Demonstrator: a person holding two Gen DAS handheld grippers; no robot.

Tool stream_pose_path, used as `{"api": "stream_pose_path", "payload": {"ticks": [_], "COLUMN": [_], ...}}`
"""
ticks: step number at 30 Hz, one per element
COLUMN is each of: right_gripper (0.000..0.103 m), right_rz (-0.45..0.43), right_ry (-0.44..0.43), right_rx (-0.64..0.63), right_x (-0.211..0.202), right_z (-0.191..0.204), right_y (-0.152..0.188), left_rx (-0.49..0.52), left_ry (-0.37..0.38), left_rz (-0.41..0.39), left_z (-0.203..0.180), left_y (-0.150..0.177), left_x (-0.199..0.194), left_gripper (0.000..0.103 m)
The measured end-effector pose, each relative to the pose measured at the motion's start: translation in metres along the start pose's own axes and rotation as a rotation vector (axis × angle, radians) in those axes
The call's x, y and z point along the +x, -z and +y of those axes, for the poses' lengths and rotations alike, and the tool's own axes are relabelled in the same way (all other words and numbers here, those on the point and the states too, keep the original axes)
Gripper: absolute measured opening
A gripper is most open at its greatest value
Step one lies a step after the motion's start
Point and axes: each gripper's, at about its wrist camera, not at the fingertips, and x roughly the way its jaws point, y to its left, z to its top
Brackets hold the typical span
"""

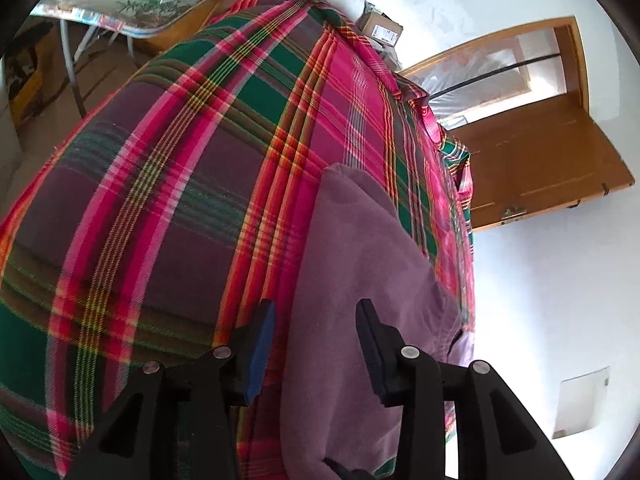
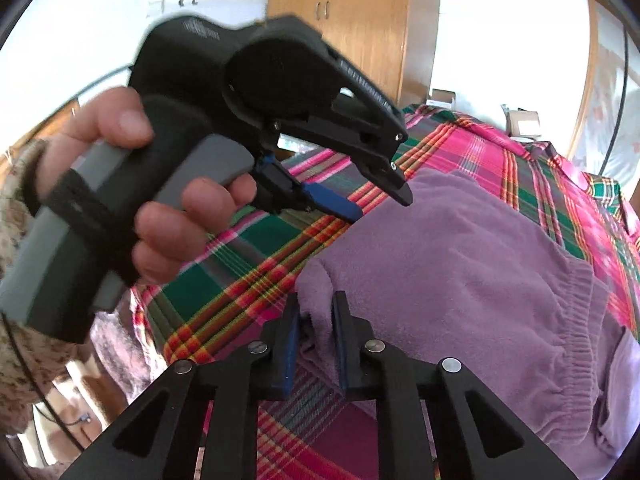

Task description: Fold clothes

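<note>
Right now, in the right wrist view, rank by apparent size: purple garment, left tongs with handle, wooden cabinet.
1. purple garment, largest.
2. left tongs with handle: looks almost as big, but it is nearer the camera, so unsure.
3. wooden cabinet, smallest, and farthest back.

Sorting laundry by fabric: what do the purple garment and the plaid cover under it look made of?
Purple garment: soft matte knit, perhaps fleece or cotton; fuzzy nap, ribbed band. Plaid cover: flat woven cloth, likely cotton; visible thread lines, no sheen.

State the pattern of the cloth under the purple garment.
A plaid cloth of pink, green and purple with yellow lines, clearest in the left wrist view.
</note>
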Motion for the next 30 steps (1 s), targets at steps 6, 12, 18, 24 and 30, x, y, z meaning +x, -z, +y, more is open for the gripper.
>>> {"api": "stream_pose_path", "payload": {"ticks": [6,12,18,24,30], "right_gripper": [0.015,0.015,0.015,0.014,0.014], "right_rz": [-0.028,-0.054,-0.062,-0.068,-0.075], "right_ry": [-0.027,-0.035,-0.049,-0.056,-0.093], "right_rx": [0.026,0.044,0.052,0.04,0.052], "right_x": [-0.009,-0.017,-0.019,-0.02,-0.02], "right_z": [-0.007,-0.008,-0.007,-0.001,-0.004], "right_y": [-0.004,-0.005,-0.004,-0.006,-0.007], "left_rx": [0.017,0.02,0.017,0.017,0.04], "left_ry": [0.005,0.018,0.046,0.066,0.03], "left_rz": [0.037,0.065,0.031,-0.003,-0.013], "left_z": [-0.009,-0.017,-0.015,-0.019,-0.019], "left_y": [-0.011,-0.022,-0.025,-0.024,-0.022], "left_x": [0.013,0.023,0.017,0.005,0.002], "left_gripper": [0.041,0.035,0.01,0.009,0.009]}}
